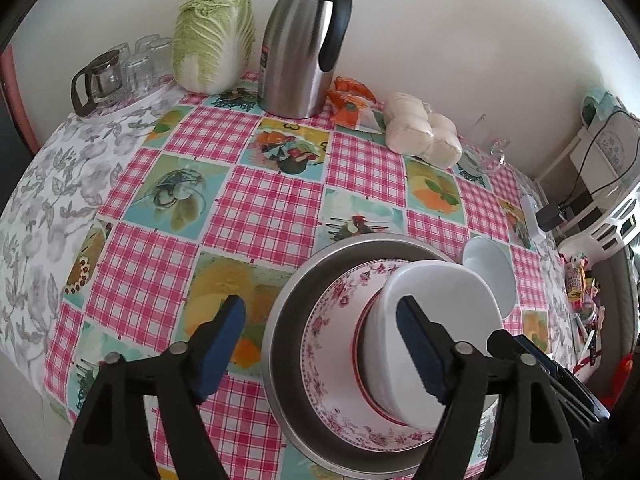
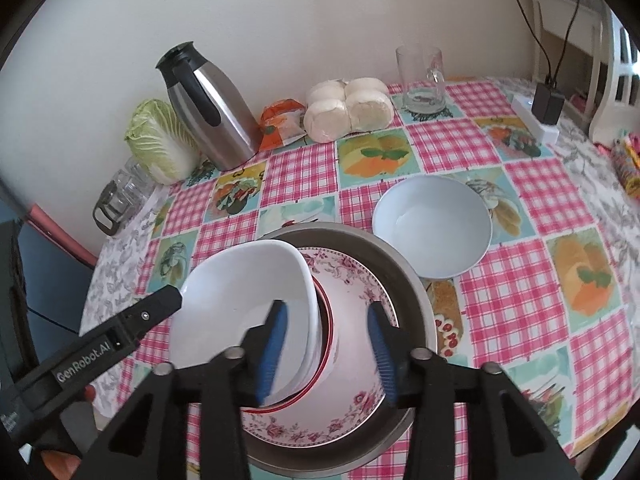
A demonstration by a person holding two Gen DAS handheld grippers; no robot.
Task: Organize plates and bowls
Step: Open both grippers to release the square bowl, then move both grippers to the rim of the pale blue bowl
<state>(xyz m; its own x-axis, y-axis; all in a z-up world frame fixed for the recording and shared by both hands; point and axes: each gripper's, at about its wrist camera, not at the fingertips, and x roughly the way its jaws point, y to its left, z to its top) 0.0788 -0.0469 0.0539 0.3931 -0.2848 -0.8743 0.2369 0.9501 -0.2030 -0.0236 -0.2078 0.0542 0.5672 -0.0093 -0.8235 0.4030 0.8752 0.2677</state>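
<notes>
on the worktop (image 2: 532, 184) a white bowl (image 2: 248, 312) sits tilted in a flowered plate (image 2: 352, 392) inside a metal pan (image 2: 412, 280). our right view looks into this bowl and shows the round bowl (image 2: 432, 228) whole; our left view crops it. left gripper (image 1: 320, 344) jaws wide, right gripper (image 2: 330, 348) jaws parted, both empty. the bowl hides the plate's middle.

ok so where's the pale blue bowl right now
The pale blue bowl sits empty and upright on the tablecloth, right of centre in the right wrist view, just beyond the metal pan that holds the stacked dishes.
</notes>
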